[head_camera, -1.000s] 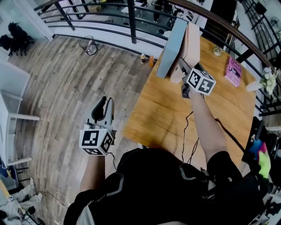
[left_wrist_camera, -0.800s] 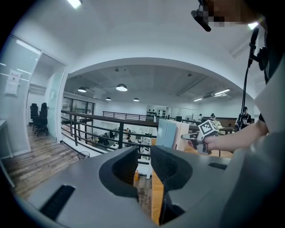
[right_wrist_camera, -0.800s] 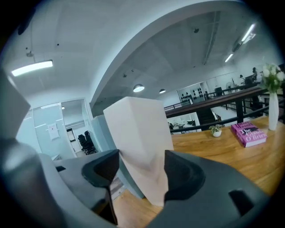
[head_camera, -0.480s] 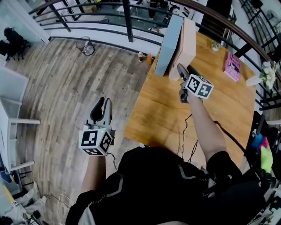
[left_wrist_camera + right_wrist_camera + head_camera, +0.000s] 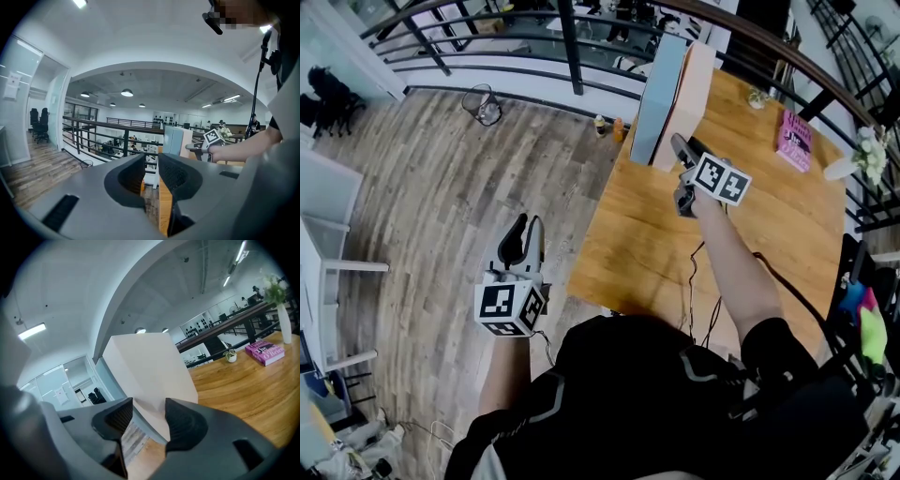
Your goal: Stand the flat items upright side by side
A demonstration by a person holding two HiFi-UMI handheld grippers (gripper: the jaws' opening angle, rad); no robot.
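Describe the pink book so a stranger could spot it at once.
Find the wooden table beside the railing. At its far right side, near the white vase, lies the pink book. It alone is pink and flat; the pale blue box and beige box stand upright.

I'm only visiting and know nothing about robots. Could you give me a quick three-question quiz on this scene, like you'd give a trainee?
1. Multiple choice: how many flat items stand upright on the wooden table? A) one B) two C) four
2. True or false: the pink book stands upright next to them.
3. Short answer: which gripper hangs off the table, over the floor?

Key
1. B. A blue-grey item and a pale item stand side by side at the table's far edge.
2. False. It lies flat, well apart, towards the right.
3. The left gripper. Its jaws are slightly apart, with nothing between them.
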